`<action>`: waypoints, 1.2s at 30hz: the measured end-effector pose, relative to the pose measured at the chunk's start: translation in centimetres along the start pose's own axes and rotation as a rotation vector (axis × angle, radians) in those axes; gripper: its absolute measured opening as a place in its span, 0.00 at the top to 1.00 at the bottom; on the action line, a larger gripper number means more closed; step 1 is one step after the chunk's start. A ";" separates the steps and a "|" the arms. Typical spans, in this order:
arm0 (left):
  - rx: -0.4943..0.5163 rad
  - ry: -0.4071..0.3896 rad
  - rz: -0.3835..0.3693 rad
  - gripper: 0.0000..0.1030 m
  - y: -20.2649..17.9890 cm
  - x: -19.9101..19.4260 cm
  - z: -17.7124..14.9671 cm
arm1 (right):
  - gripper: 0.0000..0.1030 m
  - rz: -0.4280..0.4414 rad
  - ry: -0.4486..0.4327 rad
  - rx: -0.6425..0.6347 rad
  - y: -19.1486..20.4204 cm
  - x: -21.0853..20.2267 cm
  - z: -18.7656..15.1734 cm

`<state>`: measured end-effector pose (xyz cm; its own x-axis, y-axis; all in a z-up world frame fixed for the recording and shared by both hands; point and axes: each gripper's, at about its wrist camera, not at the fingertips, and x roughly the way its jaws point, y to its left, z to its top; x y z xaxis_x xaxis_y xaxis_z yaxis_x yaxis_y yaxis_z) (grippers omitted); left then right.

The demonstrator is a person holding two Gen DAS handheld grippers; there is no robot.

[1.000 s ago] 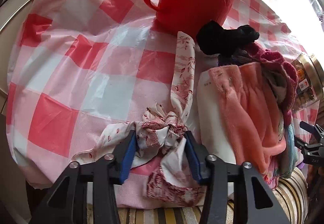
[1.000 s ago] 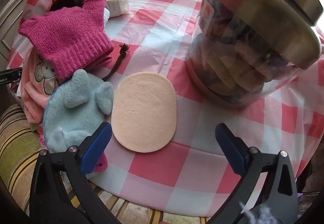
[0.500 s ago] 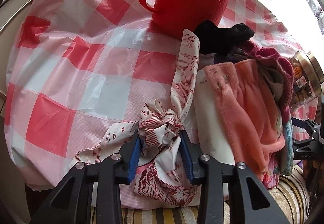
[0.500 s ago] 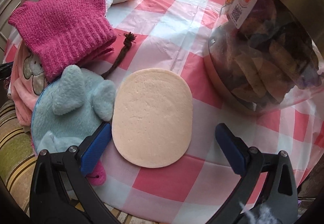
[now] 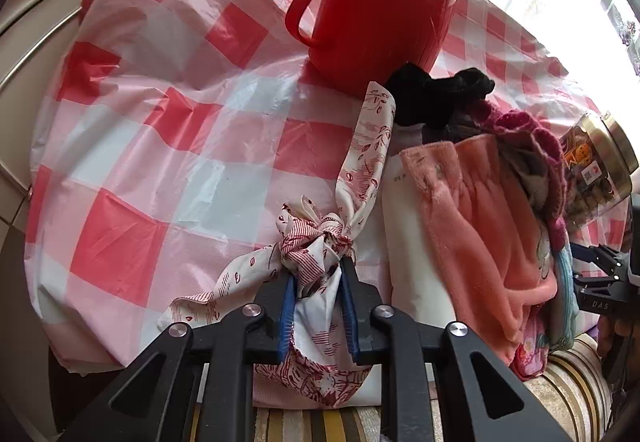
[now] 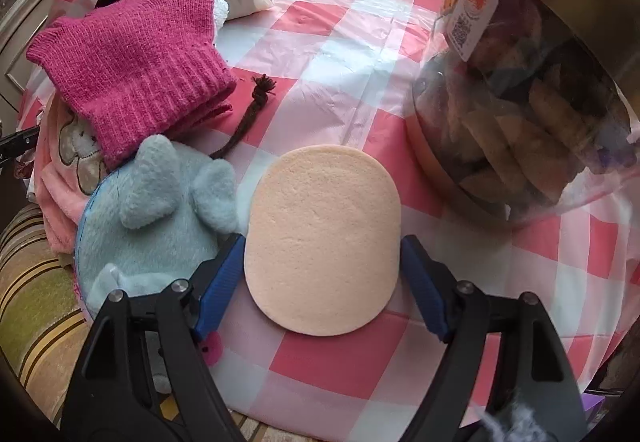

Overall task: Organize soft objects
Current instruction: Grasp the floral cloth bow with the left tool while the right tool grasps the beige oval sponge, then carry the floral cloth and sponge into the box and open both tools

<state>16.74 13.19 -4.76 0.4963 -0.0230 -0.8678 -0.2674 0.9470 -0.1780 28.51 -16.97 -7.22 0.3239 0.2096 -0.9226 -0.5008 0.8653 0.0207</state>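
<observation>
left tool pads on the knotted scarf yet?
Touching. The left wrist view shows both blue pads of the left tool, which is closing, pressed against the knotted scarf just below its knot.

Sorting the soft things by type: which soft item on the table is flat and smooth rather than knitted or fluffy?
The peach oval sponge pad, lying flat between the right gripper's closing jaws. The magenta knit piece is ribbed; the blue plush is fuzzy.

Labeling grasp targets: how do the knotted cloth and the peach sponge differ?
The knotted cloth is white with red print; the peach sponge is plain. The cloth is bunched into a knot with loose tails; the sponge is a flat oval lying on the tablecloth. The left hand-held gripper is closing with pads pressing on the cloth; the right hand-held gripper is closing around the sponge, contact unclear. Both are soft.
</observation>
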 end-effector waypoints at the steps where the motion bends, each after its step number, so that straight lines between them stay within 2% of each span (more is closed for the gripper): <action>1: -0.004 -0.008 0.000 0.79 0.0 -0.3 0.0 | 0.22 0.003 -0.003 0.004 -0.2 -0.2 -0.2; 7: -0.021 -0.067 0.001 0.80 -0.6 -2.9 -0.5 | 0.22 -0.009 -0.043 0.038 -0.8 -2.7 -1.3; 13: -0.041 -0.130 -0.019 0.80 -1.4 -5.7 -1.5 | 0.22 -0.016 -0.096 0.074 -0.8 -6.5 -3.9; 21: -0.001 -0.185 -0.070 0.80 -4.7 -8.3 -2.7 | 0.22 -0.031 -0.157 0.124 -1.7 -10.6 -7.4; 26: 0.051 -0.181 -0.115 0.80 -7.6 -9.0 -3.8 | 0.22 -0.045 -0.181 0.160 -2.4 -12.2 -9.5; 36: 0.173 -0.150 -0.208 0.80 -14.1 -9.7 -6.1 | 0.22 -0.127 -0.237 0.219 -4.0 -16.3 -13.5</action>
<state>10.67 -1.88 3.33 0.6455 -0.1869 -0.7405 -0.0089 0.9677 -0.2520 14.40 -29.98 2.56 0.5627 0.1719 -0.8086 -0.2686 0.9631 0.0179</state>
